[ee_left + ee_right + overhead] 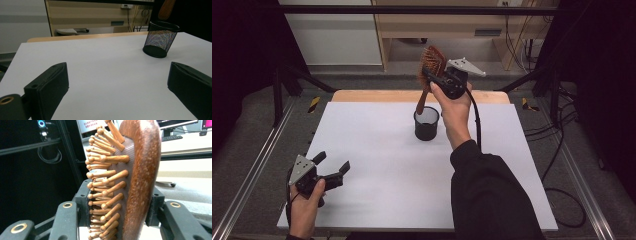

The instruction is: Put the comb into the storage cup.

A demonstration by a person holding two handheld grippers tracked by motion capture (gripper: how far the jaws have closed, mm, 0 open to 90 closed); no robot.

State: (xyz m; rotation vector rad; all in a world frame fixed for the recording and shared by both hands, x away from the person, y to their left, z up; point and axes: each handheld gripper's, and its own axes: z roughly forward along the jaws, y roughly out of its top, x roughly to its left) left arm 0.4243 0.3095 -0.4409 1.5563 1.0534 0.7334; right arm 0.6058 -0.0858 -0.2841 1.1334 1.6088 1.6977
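Observation:
A wooden hairbrush [431, 65] with wooden bristle pins is held upright over a black mesh cup [427, 123] near the table's back middle; its handle end dips toward the cup's mouth. My right gripper [432, 75] is shut on the brush head, raised above the cup. In the right gripper view the brush [135, 182] stands between the two jaws, pins facing left. My left gripper [332, 167] rests at the table's front left, open with nothing between its jaws. From the left gripper view the mesh cup [160, 40] stands far right with the brush handle tip [167, 8] above it.
The white tabletop [377, 165] has a wooden strip along its far edge. Metal rails run along both sides. A pale cabinet and a wooden shelf stand behind the table, and cables lie on the floor at the right.

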